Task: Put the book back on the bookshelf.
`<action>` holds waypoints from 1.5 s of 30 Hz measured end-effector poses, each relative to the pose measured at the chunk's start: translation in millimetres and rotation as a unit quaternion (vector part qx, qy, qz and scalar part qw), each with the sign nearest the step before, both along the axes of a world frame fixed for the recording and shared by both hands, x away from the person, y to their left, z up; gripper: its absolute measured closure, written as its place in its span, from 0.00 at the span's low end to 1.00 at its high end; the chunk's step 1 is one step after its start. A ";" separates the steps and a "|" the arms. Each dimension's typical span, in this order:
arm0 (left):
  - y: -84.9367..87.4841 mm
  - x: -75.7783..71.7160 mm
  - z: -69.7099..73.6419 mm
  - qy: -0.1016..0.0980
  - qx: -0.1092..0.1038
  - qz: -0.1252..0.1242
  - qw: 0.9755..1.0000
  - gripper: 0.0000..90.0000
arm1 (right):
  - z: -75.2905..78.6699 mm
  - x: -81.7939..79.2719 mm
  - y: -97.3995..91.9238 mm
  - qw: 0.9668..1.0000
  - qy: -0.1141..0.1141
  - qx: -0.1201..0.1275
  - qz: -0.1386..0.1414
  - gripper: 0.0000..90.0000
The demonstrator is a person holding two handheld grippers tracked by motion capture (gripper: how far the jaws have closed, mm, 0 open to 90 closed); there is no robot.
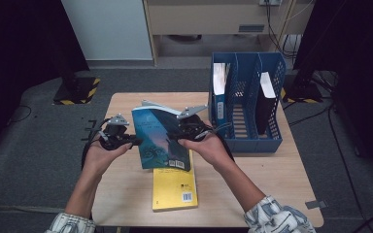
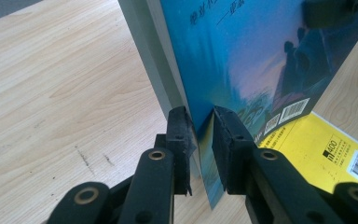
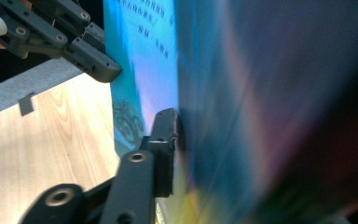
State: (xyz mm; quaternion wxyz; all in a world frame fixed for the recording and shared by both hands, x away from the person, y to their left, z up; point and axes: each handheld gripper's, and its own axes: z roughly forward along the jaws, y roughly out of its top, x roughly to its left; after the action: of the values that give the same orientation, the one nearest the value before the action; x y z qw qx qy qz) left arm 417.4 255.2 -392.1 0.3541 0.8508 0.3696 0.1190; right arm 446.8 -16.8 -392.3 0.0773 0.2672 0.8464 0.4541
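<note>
High view: I hold the blue book (image 1: 162, 138) up off the table (image 1: 126, 194), tilted, between my two grippers; the left gripper (image 1: 132, 141) is at its left edge, the right gripper (image 1: 175, 137) at its right side.
Done so far: the blue book is lifted clear of the yellow book (image 1: 175, 187), which lies flat on the table just below it.
Left to do: by my judgement the blue book is bound for the blue file rack (image 1: 246, 104) at the right rear of the table; it is not there yet. The rack's outer slots already hold upright items; the middle slot looks free.
Left gripper view: my left gripper (image 2: 204, 128) has its fingers (image 2: 179, 135) nearly closed, pinching the thin lower edge of the cover (image 2: 242, 60). The page block stands just beside the left finger, outside the grip.
Right gripper view: my right gripper's one visible finger (image 3: 165, 135) presses flat against the book's face (image 3: 140, 70); the other finger is hidden behind the blurred cover. I judge it clamped on the book.
Far gripper: in the right gripper view my left gripper (image 3: 98, 65) meets the book's far edge.
Risk: a cover-only pinch on the left may let the pages sag open.
</note>
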 end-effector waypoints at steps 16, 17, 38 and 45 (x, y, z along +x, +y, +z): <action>8.0 7.6 2.5 -0.015 -0.008 0.013 1.000 0.95 | 4.7 1.4 1.7 0.999 -0.033 -0.011 0.002 0.81; 8.2 6.3 2.9 -0.015 -0.009 0.012 1.000 0.95 | 5.1 1.0 1.5 1.000 -0.030 -0.009 0.004 0.81; 3.6 -10.1 4.1 -0.029 -0.009 0.004 1.000 0.83 | 31.5 -12.1 -4.6 0.998 -0.017 0.019 0.059 0.76; 7.0 -20.4 -14.4 -0.031 0.004 0.030 0.999 0.55 | 31.5 -11.6 -6.5 0.998 -0.020 0.018 0.062 0.78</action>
State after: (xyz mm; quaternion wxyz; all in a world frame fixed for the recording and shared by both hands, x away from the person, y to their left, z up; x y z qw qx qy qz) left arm 397.0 262.2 -406.5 0.3583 0.8367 0.3832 0.1575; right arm 435.1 -23.2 -360.8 0.0610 0.2067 0.8514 0.4782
